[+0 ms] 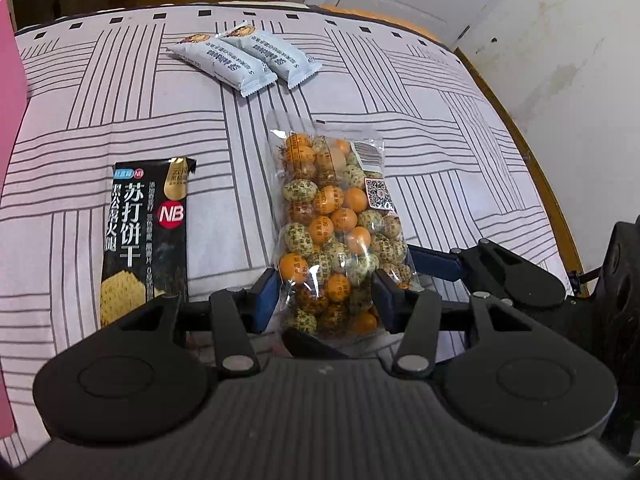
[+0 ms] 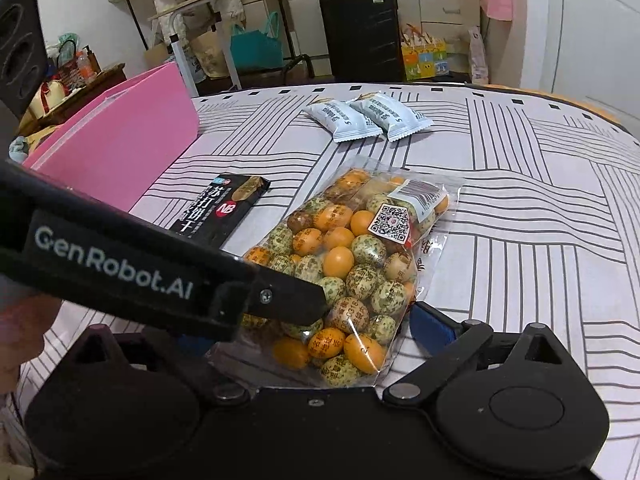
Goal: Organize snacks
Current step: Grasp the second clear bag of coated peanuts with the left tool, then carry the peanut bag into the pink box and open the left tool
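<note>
Left tongs (image 1: 326, 296) pinching near end of clear bag of wrapped candies (image 1: 336, 224) on striped bed (image 1: 440, 128), right tongs (image 2: 360, 328) straddling same bag, grip unclear, black cracker pack (image 1: 146, 236) left, two pale packets (image 1: 244, 60) far.

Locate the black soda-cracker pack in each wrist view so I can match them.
Left wrist: black cracker pack at lower left, left of the clear candy bag.
Right wrist: it sits left of centre, partly behind the left gripper.
Shared landmark: two pale blue packets farther back.

Left gripper (image 1: 326, 296) angled downward, pads clamped; right gripper (image 2: 340, 332) alongside, jaws apart.
</note>
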The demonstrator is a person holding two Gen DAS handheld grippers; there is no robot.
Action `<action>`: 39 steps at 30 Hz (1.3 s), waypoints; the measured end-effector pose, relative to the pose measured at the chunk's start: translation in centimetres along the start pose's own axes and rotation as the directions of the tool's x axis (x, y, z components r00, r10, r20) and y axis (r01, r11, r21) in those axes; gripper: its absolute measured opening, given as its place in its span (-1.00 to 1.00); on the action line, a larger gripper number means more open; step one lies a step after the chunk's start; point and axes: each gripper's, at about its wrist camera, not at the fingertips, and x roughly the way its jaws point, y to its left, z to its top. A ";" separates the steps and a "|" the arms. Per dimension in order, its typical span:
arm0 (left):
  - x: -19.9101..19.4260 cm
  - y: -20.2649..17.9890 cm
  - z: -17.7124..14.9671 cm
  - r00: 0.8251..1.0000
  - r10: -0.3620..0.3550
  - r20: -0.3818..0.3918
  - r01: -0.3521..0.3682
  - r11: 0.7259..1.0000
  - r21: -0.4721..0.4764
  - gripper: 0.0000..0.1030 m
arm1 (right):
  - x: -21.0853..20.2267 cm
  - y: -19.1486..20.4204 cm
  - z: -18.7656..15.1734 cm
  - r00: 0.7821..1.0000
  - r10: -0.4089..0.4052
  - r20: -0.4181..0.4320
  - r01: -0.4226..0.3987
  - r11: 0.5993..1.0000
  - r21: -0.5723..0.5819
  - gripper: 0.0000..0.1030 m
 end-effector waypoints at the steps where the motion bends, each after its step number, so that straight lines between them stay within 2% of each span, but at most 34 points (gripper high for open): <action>1: -0.1 -0.1 0.1 1.000 0.002 -0.007 -0.002 1.000 0.000 -0.06 | -0.2 0.2 0.0 1.000 -0.001 -0.005 0.001 1.000 -0.003 0.94; 9: -2.1 -1.2 -1.4 0.995 0.060 -0.075 -0.059 0.998 0.016 -0.05 | -1.2 2.0 0.3 0.993 0.017 -0.118 -0.013 0.999 0.035 0.93; 20: -7.8 -1.8 -3.8 0.994 0.060 -0.089 -0.064 0.997 -0.040 -0.05 | -5.8 5.8 0.6 0.988 0.023 -0.150 -0.034 0.997 -0.075 0.91; 25: -10.1 -2.4 -4.7 0.996 0.059 -0.071 -0.062 0.997 -0.043 -0.04 | -7.6 7.7 0.8 0.989 0.003 -0.149 -0.024 0.990 -0.138 0.91; 26: -10.6 -2.4 -4.9 0.996 0.060 -0.065 -0.063 0.997 -0.040 -0.04 | -8.1 8.0 0.9 0.989 -0.001 -0.146 -0.021 0.989 -0.149 0.85; 30: -12.5 -2.7 -5.6 0.997 0.071 -0.037 -0.073 0.996 -0.055 -0.04 | -9.9 9.5 1.3 0.992 0.011 -0.128 -0.035 0.982 -0.187 0.85; 39: -17.0 -3.0 -6.7 0.993 0.097 0.074 -0.093 0.994 -0.059 -0.03 | -12.7 11.6 2.5 0.999 0.027 -0.044 -0.038 0.963 -0.267 0.82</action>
